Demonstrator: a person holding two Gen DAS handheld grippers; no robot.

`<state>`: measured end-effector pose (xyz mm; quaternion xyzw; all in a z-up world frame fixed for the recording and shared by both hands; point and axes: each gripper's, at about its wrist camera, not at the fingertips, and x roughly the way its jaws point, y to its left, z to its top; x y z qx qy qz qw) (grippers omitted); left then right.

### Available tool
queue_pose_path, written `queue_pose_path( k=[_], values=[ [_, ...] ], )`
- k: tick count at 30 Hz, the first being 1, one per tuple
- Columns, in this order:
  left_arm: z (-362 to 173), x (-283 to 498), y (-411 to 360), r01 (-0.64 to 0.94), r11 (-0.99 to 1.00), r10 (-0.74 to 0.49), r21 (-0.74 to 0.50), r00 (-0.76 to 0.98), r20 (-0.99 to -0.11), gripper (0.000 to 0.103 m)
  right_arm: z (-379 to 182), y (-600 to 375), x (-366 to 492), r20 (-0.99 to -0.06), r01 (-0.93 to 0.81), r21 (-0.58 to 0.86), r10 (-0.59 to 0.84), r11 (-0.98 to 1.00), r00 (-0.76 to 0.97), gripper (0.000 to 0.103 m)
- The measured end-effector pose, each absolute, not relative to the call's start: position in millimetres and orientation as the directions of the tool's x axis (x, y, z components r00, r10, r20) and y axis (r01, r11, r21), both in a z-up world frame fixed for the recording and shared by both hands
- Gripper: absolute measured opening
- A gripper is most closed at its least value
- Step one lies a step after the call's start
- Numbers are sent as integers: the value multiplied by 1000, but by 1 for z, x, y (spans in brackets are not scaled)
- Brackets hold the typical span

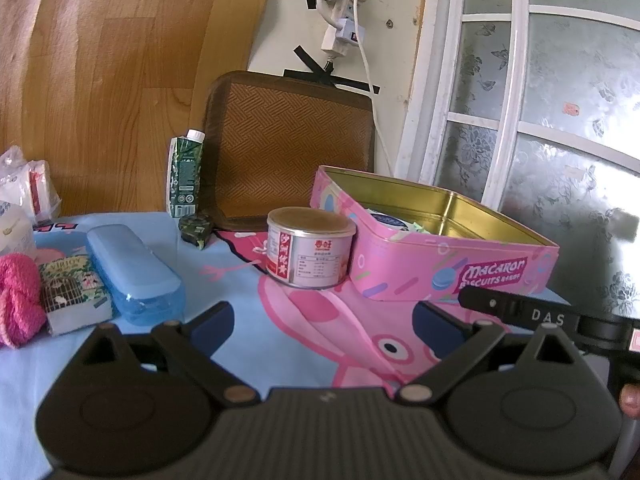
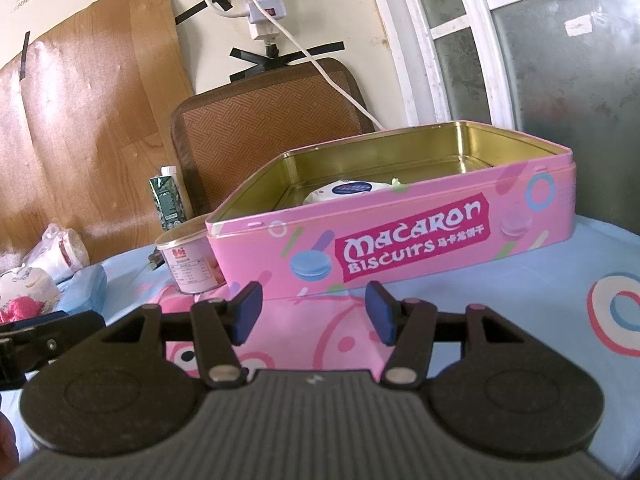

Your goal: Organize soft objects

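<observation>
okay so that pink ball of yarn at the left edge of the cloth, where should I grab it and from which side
Take the pink yarn across its round middle with the left gripper, which is open and nearer. Come from above or from the front. A small floral box sits tight against its right side, leaving a finger little room there. The yarn looks soft, so a squeeze should probably hold.

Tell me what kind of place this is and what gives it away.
Most likely a room in a home. A cartoon pig cloth covers the table, household bits like a pink biscuit tin and a food can sit on it, and a power strip is taped to the wall beside a frosted window.
</observation>
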<state>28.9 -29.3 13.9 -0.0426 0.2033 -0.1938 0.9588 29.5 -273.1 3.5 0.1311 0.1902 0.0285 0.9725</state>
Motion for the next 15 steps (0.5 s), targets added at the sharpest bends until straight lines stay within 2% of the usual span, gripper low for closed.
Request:
queue_pose_path(
  k=[4,7,12,15],
  values=[
    [17,24,-15,351,917,-398,-190,840,-368,99,4,-268,29,-358,-25,233,109,972,927,60],
    [21,13,7,332,929,-368,-161,864,-345,99,10,-259,26,-342,-70,183,130,981,931,60],
    [20,4,57,228,953,-284,-201,905,-318,99,43,-225,33,-285,-310,124,333,943,899,60],
    [15,8,82,174,927,-280,-332,911,-304,99,65,-189,60,-312,-431,67,429,900,848,60]
  ],
)
